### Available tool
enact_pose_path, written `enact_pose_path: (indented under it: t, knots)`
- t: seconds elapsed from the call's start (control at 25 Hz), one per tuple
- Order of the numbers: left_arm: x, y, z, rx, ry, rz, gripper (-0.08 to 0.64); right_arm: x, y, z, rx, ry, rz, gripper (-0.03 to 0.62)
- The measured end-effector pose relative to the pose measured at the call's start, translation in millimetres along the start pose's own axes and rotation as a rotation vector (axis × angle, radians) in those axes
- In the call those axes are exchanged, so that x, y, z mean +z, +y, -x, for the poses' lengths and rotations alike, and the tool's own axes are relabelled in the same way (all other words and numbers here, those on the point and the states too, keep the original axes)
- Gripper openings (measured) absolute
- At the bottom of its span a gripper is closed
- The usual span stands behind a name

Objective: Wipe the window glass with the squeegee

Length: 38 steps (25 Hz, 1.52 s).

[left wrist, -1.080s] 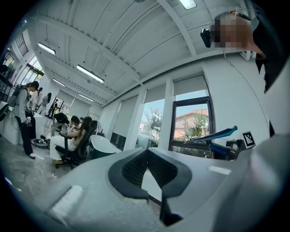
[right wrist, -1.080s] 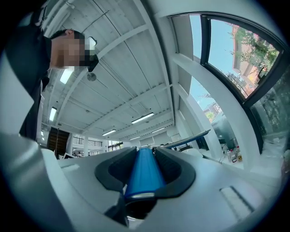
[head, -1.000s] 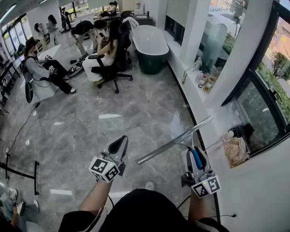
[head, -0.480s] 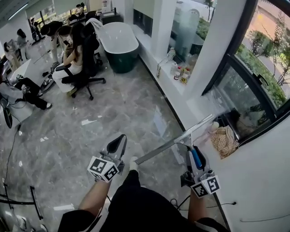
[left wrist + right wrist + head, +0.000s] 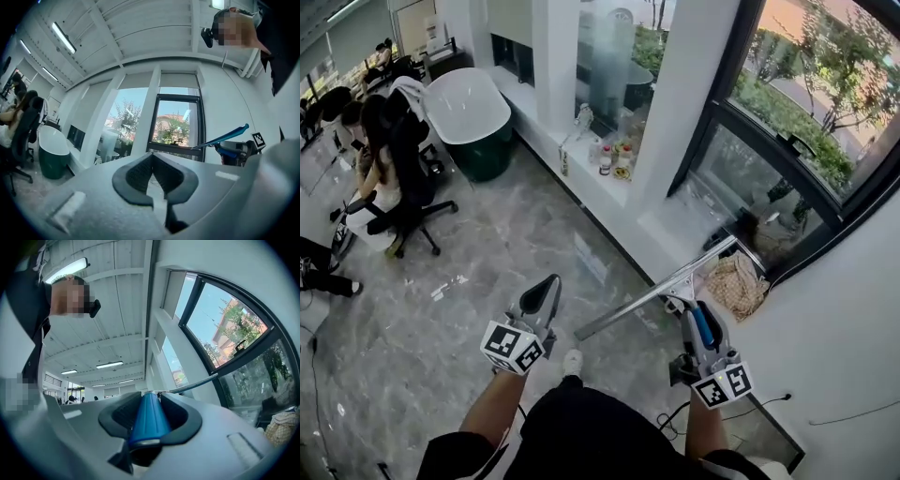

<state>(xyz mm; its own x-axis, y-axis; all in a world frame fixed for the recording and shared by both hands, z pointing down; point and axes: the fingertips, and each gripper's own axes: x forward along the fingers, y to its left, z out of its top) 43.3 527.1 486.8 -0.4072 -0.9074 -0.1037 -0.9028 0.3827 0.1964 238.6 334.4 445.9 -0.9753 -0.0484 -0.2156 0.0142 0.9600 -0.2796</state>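
My right gripper (image 5: 697,323) is shut on the blue handle of the squeegee (image 5: 704,326). Its long metal blade (image 5: 656,290) slants from lower left up to the right, with its far end near the foot of the dark-framed window glass (image 5: 769,202). In the right gripper view the blue handle (image 5: 149,417) fills the jaws and the window glass (image 5: 225,324) rises on the right. My left gripper (image 5: 546,292) is shut and holds nothing; it hangs over the floor, left of the blade. The left gripper view shows its closed jaws (image 5: 153,172) pointing toward the window (image 5: 176,130).
A white sill (image 5: 609,192) runs under the windows with bottles (image 5: 614,157) on it. A woven basket (image 5: 736,283) sits at the window's foot. A white pillar (image 5: 680,103) stands between panes. Far left are a bathtub (image 5: 473,112) and seated people on office chairs (image 5: 389,202).
The view has swung toward the window wall: the window and sill now fill the upper right, the people have slid to the far left. Both grippers keep their pose, squeegee still gripped.
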Motion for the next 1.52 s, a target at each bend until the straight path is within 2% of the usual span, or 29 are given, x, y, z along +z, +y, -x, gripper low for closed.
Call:
enact_pose_path:
  t: [0.28, 0.52, 0.88, 1.04, 1.32, 1.52]
  knots:
    - [-0.7, 38.9, -80.0, -0.137, 0.034, 0.003, 0.002, -2.8, -35.5, -43.3, -0.138, -0.034, 0.020, 0.132]
    - [0.9, 64.6, -132.3, -0.199, 0.025, 0.015, 0.002, 0.1, -57.5, -67.2, -0.235, -0.070, 0.055, 0.132]
    - [-23.2, 47.7, -208.2, -0.331, 0.083, 0.052, 0.002, 14.7, -103.5, -58.9, -0.386, -0.067, 0.090, 0.132]
    - [-35.6, 39.2, -245.7, -0.356, 0.098, 0.044, 0.002, 20.6, -143.8, -64.0, -0.409, -0.084, 0.092, 0.132]
    - [-28.5, 22.0, -337.3, -0.339, 0.065, -0.028, 0.002, 49.5, -230.6, -93.5, -0.376, -0.143, 0.114, 0.132]
    - [-34.2, 1.3, -399.1, -0.346, 0.058, -0.031, 0.002, 65.8, -289.0, -99.9, -0.379, -0.177, 0.101, 0.132]
